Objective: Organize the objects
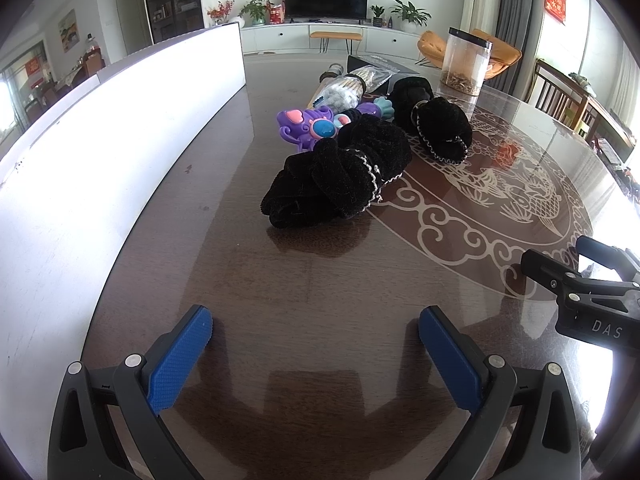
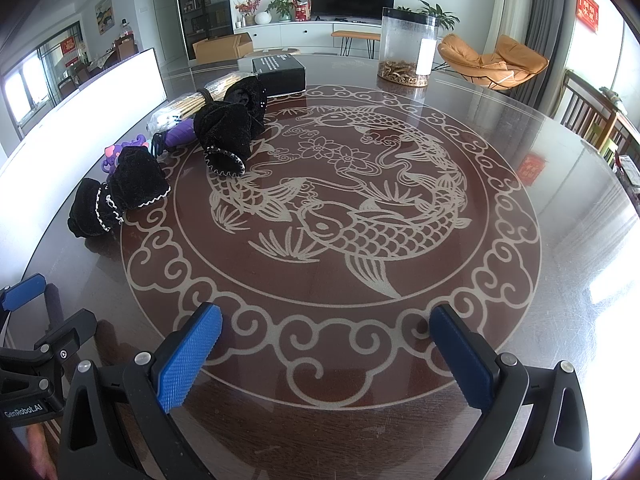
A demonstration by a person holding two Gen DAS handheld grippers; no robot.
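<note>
The letters "DAS" stand in pale print on the black body of the right gripper (image 1: 592,300), seen at the right edge of the left wrist view. "GenRobot.AI" stands in pale print on the black body of the left gripper (image 2: 36,360), at the lower left of the right wrist view. The black box (image 2: 280,70) on the table carries lines of white print on its top, too small to read. The red wall hanging (image 2: 588,8) bears gold characters that cannot be made out.
</note>
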